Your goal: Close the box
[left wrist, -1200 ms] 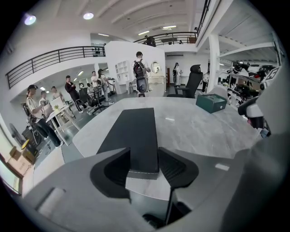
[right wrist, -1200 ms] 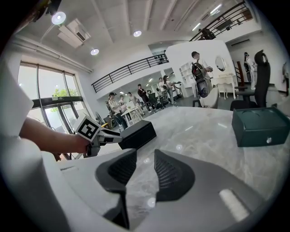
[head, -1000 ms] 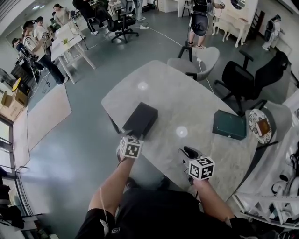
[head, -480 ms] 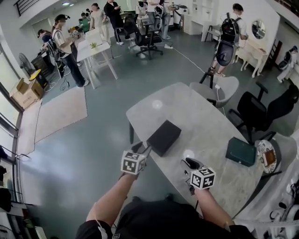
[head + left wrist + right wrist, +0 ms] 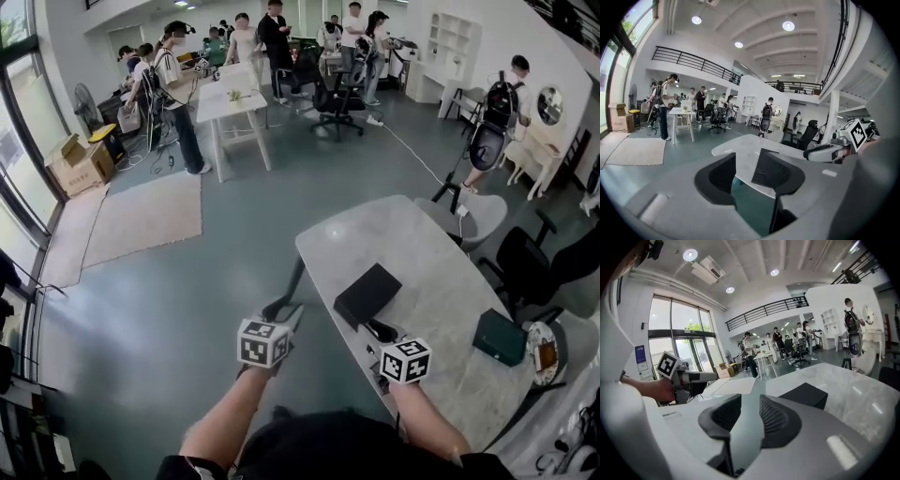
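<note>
- Box (image 5: pixel 368 294): black and flat-topped, with its lid down flush as far as any view shows. It lies on the pale marble worktop (image 5: pixel 427 248), close to the left long edge and toward the near end.
- Right hand-held gripper (image 5: pixel 380 331): held over the near part of the worktop. Its tips are just beside the box's near corner and not touching it. Its jaws stand a narrow gap apart and pinch nothing.
- Left hand-held gripper (image 5: pixel 284 308): held out past the worktop's left edge, over the grey floor (image 5: pixel 187 309), about level with the box's near end. Its jaws are spread wide with only air between them. Its own view looks past them at the box's side.
- Green case (image 5: pixel 499 337): shut, on the same worktop but well apart from the box, near the right edge.
- Marble stretches wide from the box's right side to the case, and from its far side to the rounded far end.
- Grey chair (image 5: pixel 478 211): stands at the worktop's far end.
- Black chair (image 5: pixel 539 267): stands along the right side, near the case.
- Person with a backpack (image 5: pixel 497 122): stands beyond the grey chair.
- On the left, the floor runs open from the worktop's edge to a pale rug (image 5: pixel 141 216).
- White table (image 5: pixel 230 94): stands past the rug, with people (image 5: pixel 178 84) around it.
- Cardboard boxes (image 5: pixel 80 164): sit by the windows at far left.
</note>
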A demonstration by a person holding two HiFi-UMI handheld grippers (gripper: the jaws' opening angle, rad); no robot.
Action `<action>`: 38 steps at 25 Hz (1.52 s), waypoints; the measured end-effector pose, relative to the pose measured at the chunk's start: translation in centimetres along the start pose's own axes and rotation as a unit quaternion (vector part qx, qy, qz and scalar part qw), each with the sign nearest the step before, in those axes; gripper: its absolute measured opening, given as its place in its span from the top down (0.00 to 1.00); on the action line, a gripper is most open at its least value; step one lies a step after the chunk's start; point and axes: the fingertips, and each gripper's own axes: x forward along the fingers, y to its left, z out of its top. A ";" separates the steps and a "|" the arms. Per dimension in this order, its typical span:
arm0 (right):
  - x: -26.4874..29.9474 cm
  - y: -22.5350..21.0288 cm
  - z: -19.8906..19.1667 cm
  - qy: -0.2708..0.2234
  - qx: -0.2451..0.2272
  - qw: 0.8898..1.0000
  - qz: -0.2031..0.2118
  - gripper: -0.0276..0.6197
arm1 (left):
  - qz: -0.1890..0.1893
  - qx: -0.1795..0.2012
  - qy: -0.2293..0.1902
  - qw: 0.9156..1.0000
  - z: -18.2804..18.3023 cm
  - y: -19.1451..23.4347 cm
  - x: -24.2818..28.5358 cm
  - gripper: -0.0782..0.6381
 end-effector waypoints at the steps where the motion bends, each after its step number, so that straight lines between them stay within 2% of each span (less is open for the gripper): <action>1: 0.3 0.5 0.3 -0.002 -0.002 1.000 0.000 0.77 | 0.002 -0.002 -0.005 1.000 0.1 0.6 -0.7 0.63; 9: 1.3 3.1 2.6 -0.033 0.010 0.999 -0.019 0.79 | 0.012 -0.003 -0.031 0.999 1.6 4.9 -5.6 0.65; 15: 1.4 4.8 3.6 -0.045 0.006 0.999 -0.011 0.81 | 0.045 0.005 -0.042 0.998 2.6 7.4 -7.7 0.64; 18: 1.2 4.7 4.2 -0.050 0.001 0.999 -0.010 0.85 | 0.062 -0.011 -0.053 0.997 2.9 8.3 -8.5 0.64; 21: 0.9 4.1 4.7 -0.055 -0.004 0.998 -0.001 0.95 | 0.076 -0.028 -0.064 0.995 2.9 8.4 -9.1 0.64; 24: 0.9 3.8 5.9 -0.071 -0.003 0.997 0.020 0.95 | 0.085 -0.024 -0.072 0.994 3.2 8.0 -9.4 0.64; 26: 1.1 4.3 7.1 -0.082 -0.021 0.996 0.035 0.95 | 0.087 -0.016 -0.074 0.993 3.5 7.9 -9.3 0.64; 29: 1.3 5.6 8.2 -0.083 -0.073 0.993 0.049 0.95 | 0.082 -0.013 -0.078 0.993 4.2 7.5 -9.2 0.65; 32: 1.6 6.6 8.7 -0.086 -0.100 0.989 0.060 0.95 | 0.074 -0.012 -0.085 0.994 4.8 7.0 -9.1 0.71; 35: 1.7 6.4 8.7 -0.087 -0.101 0.989 0.063 0.95 | 0.072 -0.010 -0.091 0.993 5.1 6.5 -8.7 0.79; 38: 1.4 5.6 8.4 -0.089 -0.095 0.990 0.059 0.95 | 0.076 -0.003 -0.091 0.993 5.2 5.9 -8.3 0.82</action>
